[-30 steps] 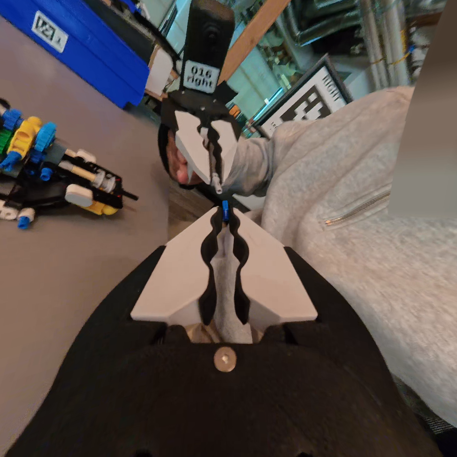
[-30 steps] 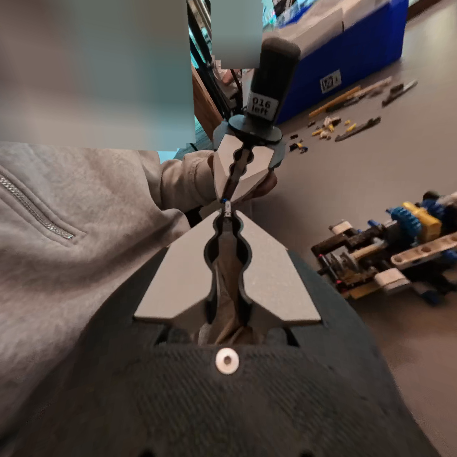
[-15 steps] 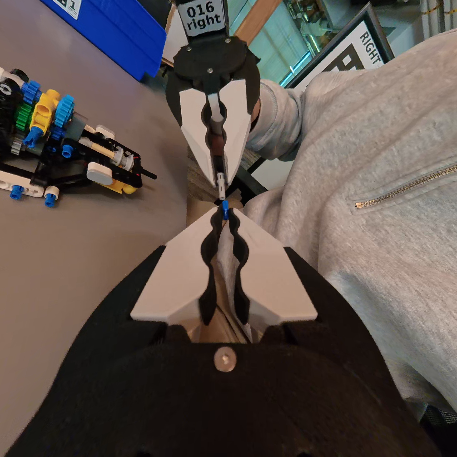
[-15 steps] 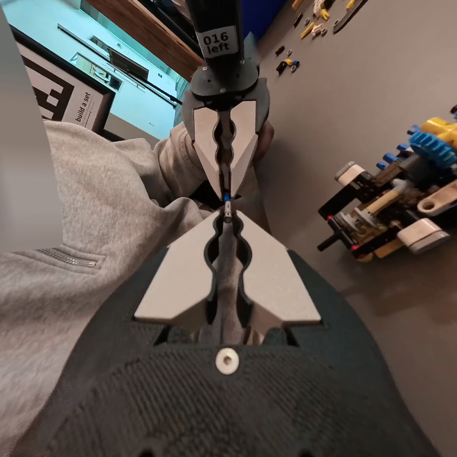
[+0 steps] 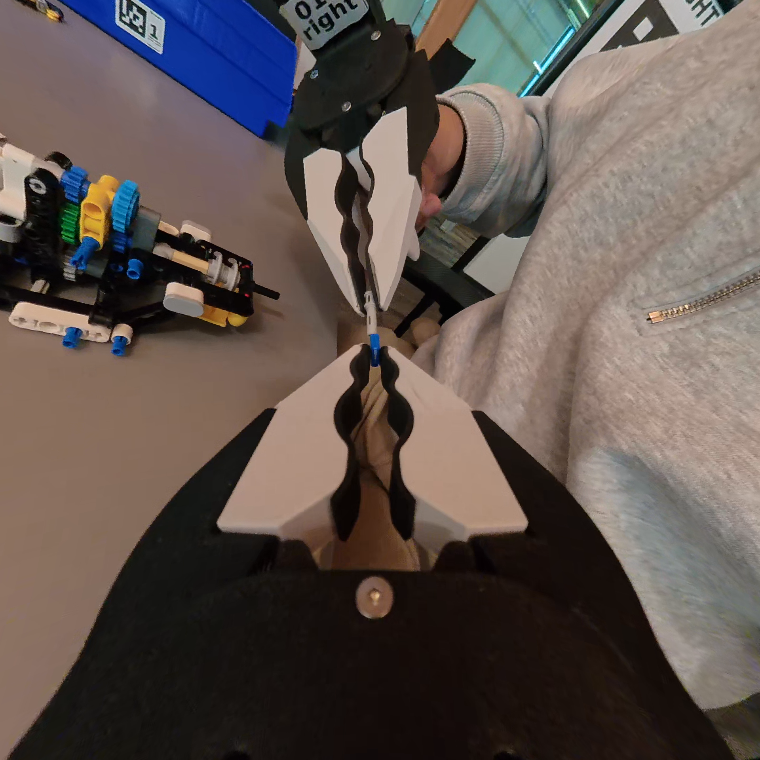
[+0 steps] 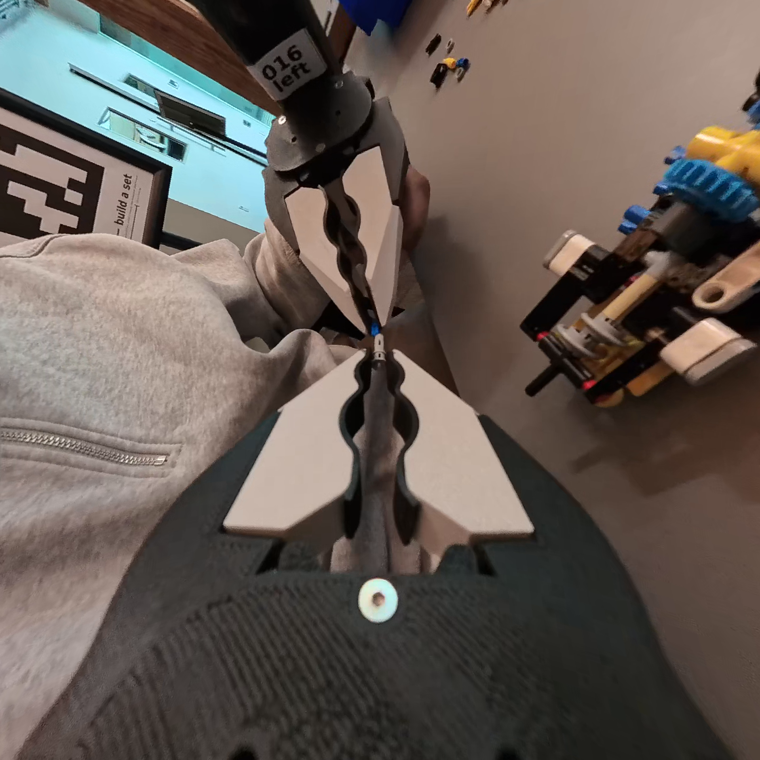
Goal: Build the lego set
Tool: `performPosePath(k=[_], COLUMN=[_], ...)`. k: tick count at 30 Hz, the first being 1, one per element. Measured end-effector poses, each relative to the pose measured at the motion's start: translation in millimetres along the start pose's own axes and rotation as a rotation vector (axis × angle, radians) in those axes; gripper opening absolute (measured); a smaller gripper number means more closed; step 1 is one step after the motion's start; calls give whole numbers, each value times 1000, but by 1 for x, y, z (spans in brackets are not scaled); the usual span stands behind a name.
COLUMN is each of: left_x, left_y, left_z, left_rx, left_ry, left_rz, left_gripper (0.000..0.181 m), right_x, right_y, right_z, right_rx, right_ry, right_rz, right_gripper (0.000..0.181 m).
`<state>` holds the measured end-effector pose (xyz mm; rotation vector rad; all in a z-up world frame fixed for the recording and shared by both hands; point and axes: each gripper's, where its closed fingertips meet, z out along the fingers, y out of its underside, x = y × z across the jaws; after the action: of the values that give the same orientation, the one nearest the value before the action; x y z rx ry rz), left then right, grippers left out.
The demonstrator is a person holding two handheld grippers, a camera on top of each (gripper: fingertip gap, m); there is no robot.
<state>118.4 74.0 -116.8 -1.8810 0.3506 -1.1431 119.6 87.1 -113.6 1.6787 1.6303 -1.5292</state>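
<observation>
My left gripper (image 5: pixel 373 349) is shut on a small blue pin (image 5: pixel 374 353) at its fingertips. My right gripper (image 6: pixel 377 354) is shut on a small light-grey pin (image 6: pixel 378 347). The two grippers face each other tip to tip off the table's near edge, in front of a person's grey jacket. The grey pin (image 5: pixel 370 314) meets the blue pin end to end. In the right wrist view the blue pin (image 6: pixel 374 327) sits at the left gripper's tips (image 6: pixel 372 325). The right gripper (image 5: pixel 368 302) points down at mine in the left wrist view. The part-built lego model (image 5: pixel 123 255) lies on the grey table.
A blue bin (image 5: pixel 214 53) stands at the table's far side. Several loose lego parts (image 6: pixel 448 70) lie farther off on the table (image 6: pixel 575 144). The model also shows in the right wrist view (image 6: pixel 658 296). A framed marker board (image 6: pixel 61 197) stands behind the person. The tips of both grippers are at nearly the same place.
The two grippers have closed in on each other. The gap between the grey pin and the blue pin has shrunk until their ends meet. Both views have tilted.
</observation>
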Motion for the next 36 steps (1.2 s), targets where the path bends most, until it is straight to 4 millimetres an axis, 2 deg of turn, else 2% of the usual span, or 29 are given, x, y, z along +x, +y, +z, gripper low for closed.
performPosePath(k=[36], left_x=[-5], left_y=[6], left_z=[7], left_rx=[-50], left_ry=[-101], left_rz=[91], left_gripper=[2], right_x=[7], right_y=[6], right_z=[0], right_rx=[0], right_ry=[-8], right_rz=[84], right_gripper=[5])
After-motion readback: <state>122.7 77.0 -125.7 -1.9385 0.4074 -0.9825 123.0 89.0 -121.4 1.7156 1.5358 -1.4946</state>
